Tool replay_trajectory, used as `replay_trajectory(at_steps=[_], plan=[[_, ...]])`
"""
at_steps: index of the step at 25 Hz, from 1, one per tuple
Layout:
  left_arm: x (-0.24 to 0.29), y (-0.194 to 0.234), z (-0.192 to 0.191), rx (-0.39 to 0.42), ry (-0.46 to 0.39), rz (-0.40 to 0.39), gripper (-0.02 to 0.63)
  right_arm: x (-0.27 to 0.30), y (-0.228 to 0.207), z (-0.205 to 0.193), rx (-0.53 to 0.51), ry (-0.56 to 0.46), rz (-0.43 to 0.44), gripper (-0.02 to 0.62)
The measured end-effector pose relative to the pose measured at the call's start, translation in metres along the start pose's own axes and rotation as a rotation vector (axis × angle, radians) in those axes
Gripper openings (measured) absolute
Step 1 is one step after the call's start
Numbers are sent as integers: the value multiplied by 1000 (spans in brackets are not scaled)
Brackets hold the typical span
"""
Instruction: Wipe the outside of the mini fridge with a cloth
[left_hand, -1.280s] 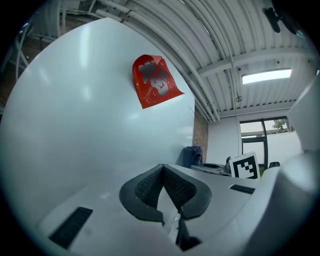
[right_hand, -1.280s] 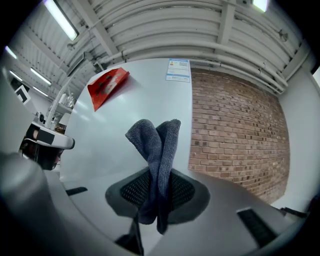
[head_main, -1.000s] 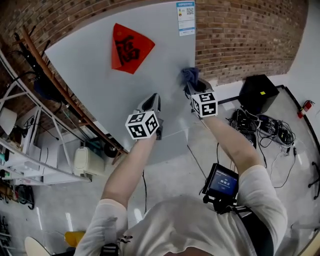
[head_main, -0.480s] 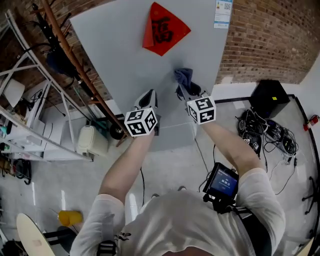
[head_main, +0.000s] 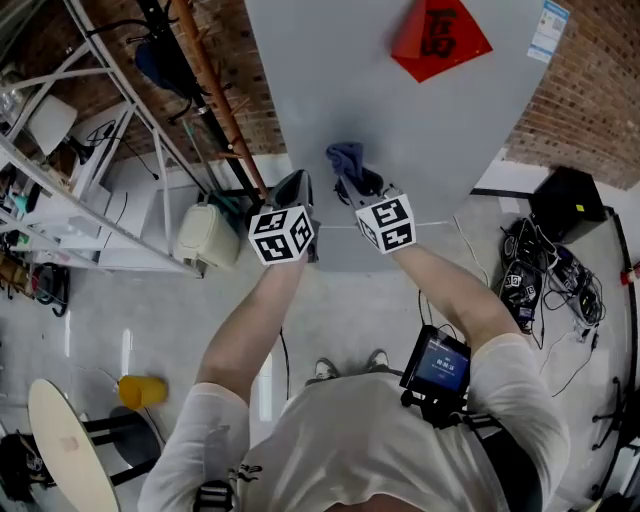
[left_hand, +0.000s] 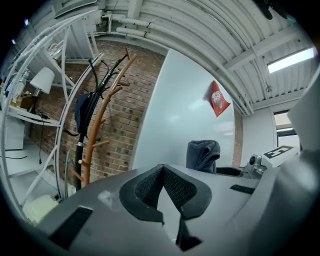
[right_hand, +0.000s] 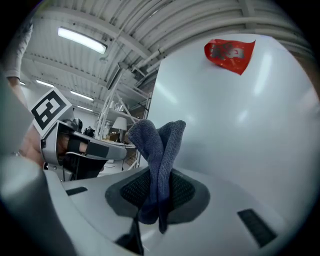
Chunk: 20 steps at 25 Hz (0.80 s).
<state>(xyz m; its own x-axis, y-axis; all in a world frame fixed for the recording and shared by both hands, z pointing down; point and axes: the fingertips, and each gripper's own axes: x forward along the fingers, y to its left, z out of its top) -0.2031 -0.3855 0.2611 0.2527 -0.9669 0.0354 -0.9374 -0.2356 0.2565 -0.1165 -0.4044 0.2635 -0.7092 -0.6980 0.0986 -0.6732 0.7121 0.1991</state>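
Fingers: those of the right gripper (right_hand: 159, 176) were clenched on the cloth (right_hand: 160, 145); those of the left gripper (left_hand: 163, 172) were pressed together, empty.
Cloth: bunched before the fridge (head_main: 400, 110) front, well below the red sign (head_main: 440, 35); contact unclear.
Technique: I reckoned on pressing it flat and wiping in overlapping strokes, with the left gripper kept clear.

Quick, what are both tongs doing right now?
Left tongs: closed, holding nothing.
Right tongs: closed on the blue cloth.

Workshop-lab space, industrial look: bare brick wall (head_main: 600, 100), white metal shelving (head_main: 100, 205), cable tangle (head_main: 540, 280) on grey floor (head_main: 130, 320), ribbed ceiling (left_hand: 200, 25), strip lights (right_hand: 82, 40).
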Motion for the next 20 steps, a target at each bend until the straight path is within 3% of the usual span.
replay_trajectory(at_steps=[5, 10, 20], plan=[[-23, 53, -14, -13, 28, 61, 3, 40, 44, -16, 22, 41, 27, 84], [-37, 89, -27, -12, 66, 95, 3, 76, 60, -34, 50, 82, 12, 84], [-38, 84, -33, 31, 99, 50, 3, 80, 47, -42, 50, 82, -14, 84]])
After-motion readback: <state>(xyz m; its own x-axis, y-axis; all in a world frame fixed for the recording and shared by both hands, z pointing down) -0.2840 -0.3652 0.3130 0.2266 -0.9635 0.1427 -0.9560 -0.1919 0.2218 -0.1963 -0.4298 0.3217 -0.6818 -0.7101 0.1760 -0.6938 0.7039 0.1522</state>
